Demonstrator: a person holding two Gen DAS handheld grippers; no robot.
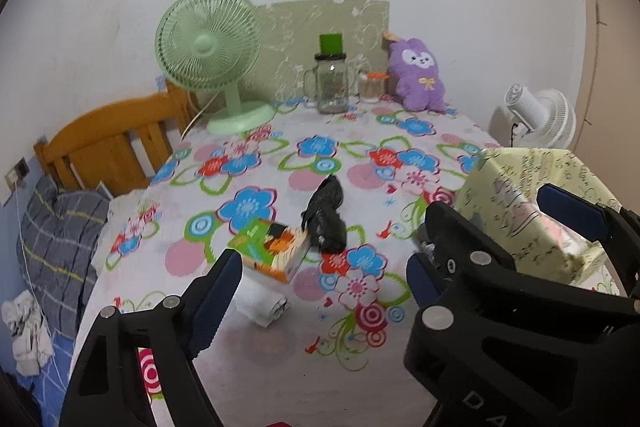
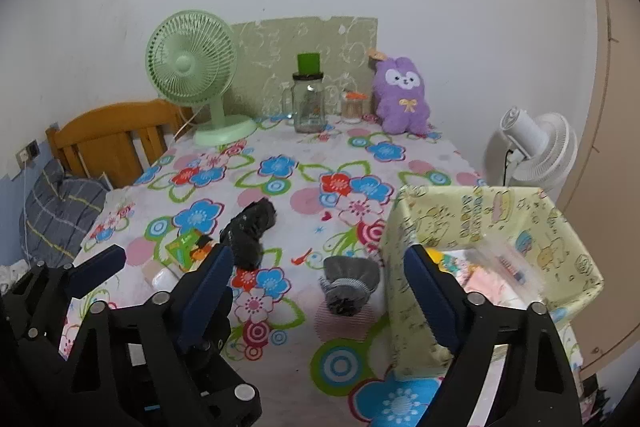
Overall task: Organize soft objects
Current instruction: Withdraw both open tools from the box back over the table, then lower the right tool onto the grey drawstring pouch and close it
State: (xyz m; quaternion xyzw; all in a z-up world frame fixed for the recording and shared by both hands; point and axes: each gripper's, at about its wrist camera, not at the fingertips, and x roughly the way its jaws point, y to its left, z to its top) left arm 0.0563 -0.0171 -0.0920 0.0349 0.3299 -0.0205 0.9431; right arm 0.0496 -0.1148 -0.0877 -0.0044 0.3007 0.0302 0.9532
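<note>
Grey sock roll (image 2: pixel 347 287) on tablecloth, between right tool (image 2: pixel 320 291) fingers, untouched

Two electric fans show: one mint-green desk fan (image 1: pixel 208 43) on the table and one white fan (image 2: pixel 532 151) beside it. One purple plush rabbit (image 2: pixel 402 95) sits at the back. Glass jars number two: one tall handled jar with a green lid (image 1: pixel 331 83) and one shorter jar with an orange lid (image 1: pixel 371 87). Rolled soft bundles come to three: one black (image 2: pixel 250 227), one grey (image 2: pixel 348 285), one white (image 1: pixel 266 305) (partly hidden). There is one small green-and-orange cardboard box (image 1: pixel 272 247), one pale yellow printed fabric bin (image 2: pixel 492 227), and one grey plaid pillow (image 1: pixel 58 247).
</note>
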